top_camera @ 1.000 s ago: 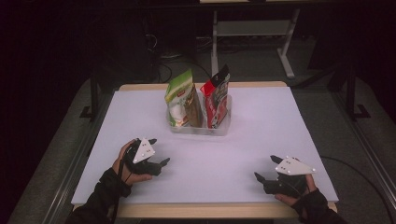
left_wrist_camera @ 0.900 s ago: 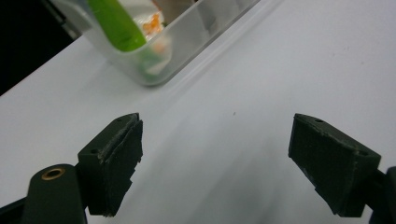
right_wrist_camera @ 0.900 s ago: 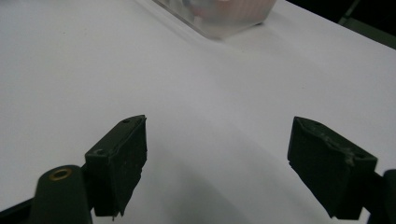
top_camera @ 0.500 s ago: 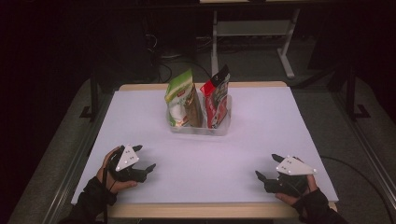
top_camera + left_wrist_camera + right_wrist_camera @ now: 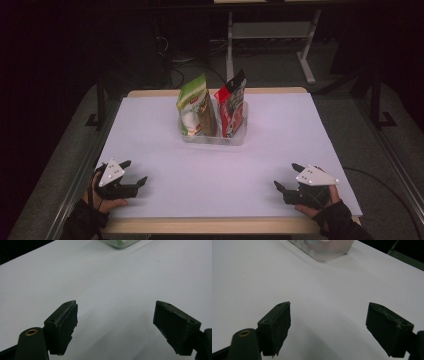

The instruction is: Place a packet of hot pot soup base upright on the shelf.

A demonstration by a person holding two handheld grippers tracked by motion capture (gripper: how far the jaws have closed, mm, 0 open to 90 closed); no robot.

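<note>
High view: green-and-white snack pouch (image 5: 196,107) and red-and-black snack pouch (image 5: 231,106) upright in clear plastic bin (image 5: 214,136) at mid-table | left gripper (image 5: 134,174), right gripper (image 5: 286,176) wide open, empty, near front edge, well apart from bin | seemingly packed, or untouched.

From my left claw's camera the clear bin (image 5: 120,243) is cut by the top edge, so I get just a corner with a blurred bit of green in it. My right claw's camera crops the bin at the top as well, and its contents are a pink-and-white smear. From the high view, print on the green pouch (image 5: 195,105) and the red pouch (image 5: 231,105) is too small to read, and the bin wall hides their bottoms.
</note>
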